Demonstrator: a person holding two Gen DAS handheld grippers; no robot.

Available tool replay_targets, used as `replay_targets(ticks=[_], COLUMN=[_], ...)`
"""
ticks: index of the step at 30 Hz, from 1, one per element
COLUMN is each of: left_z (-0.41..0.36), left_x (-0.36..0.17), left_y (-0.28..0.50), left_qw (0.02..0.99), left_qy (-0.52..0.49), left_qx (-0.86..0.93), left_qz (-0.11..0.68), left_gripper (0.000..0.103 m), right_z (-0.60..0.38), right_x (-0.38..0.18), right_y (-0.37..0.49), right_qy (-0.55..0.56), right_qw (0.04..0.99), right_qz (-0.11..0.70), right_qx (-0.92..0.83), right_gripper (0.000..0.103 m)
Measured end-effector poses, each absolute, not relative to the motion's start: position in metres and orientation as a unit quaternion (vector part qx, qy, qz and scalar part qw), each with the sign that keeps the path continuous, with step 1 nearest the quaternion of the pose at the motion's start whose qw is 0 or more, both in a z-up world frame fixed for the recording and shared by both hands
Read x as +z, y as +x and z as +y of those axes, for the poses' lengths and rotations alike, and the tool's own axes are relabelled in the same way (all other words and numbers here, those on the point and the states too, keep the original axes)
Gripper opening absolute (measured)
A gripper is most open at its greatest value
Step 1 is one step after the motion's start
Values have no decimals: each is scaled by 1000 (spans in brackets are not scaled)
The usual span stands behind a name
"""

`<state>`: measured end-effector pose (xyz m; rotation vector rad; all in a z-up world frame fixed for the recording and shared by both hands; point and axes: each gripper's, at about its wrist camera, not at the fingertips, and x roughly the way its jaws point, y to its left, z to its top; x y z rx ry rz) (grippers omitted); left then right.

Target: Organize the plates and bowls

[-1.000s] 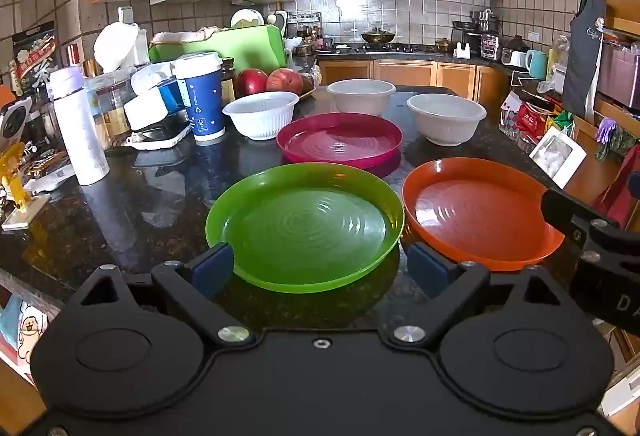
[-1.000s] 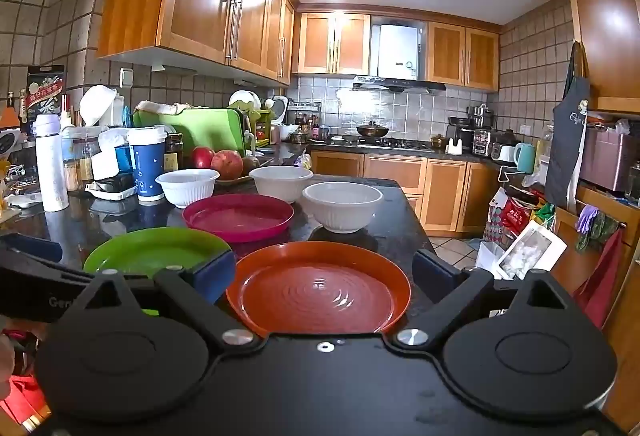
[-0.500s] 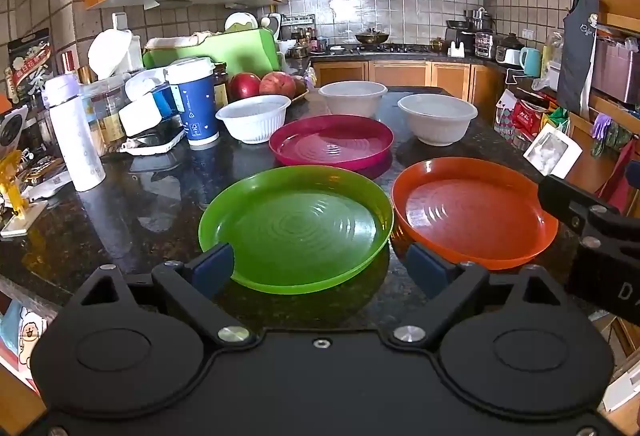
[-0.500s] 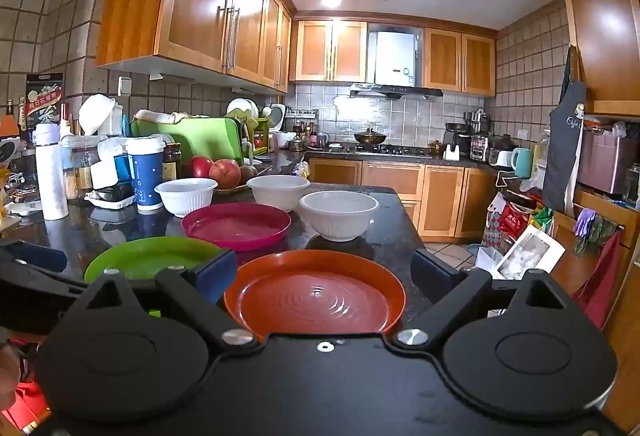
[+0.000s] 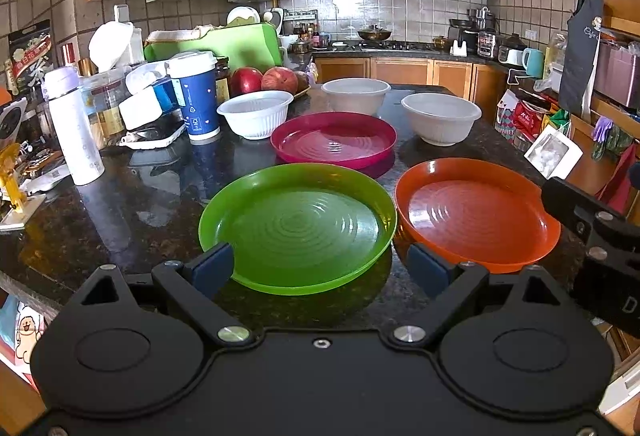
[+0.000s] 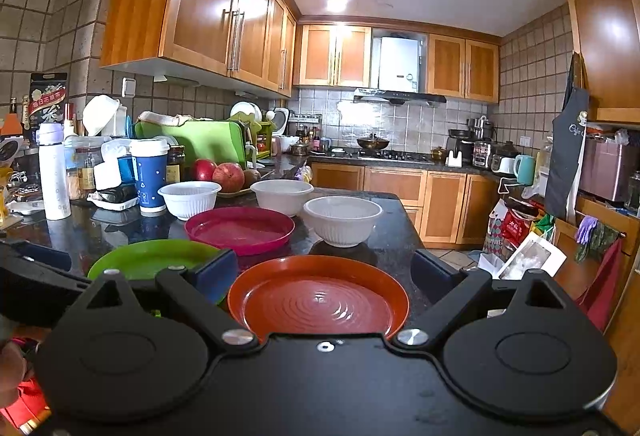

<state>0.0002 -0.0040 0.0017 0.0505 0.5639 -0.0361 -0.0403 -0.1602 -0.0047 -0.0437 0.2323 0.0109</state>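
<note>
Left gripper [image 5: 320,268]: fingers apart, green plate [image 5: 298,226] between them on the surface.
Right gripper [image 6: 324,276]: fingers apart, orange plate [image 6: 320,300] just ahead.
Our approach: we should slide one finger under the near rim, then pinch, lifting level.

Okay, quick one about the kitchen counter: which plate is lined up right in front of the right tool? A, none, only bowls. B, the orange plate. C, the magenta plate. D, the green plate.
B: in the right wrist view the orange plate sits on the counter between the spread fingers of the open right tool, while the green plate lies off to its left.
</note>
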Motion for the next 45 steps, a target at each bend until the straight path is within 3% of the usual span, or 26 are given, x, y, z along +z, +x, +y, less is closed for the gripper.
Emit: replay_targets(ticks=[45], left_z=[-10], left_x=[3], left_y=[43], left_qw=[950], left_qy=[25], left_qx=[9], left_qz=[312], left_gripper=[93], right_z=[-171], right_x=[3], right_y=[-2], right_qy=[-18], right_qw=[995], right_qz=[103], right_qx=[-1], right_gripper=[97])
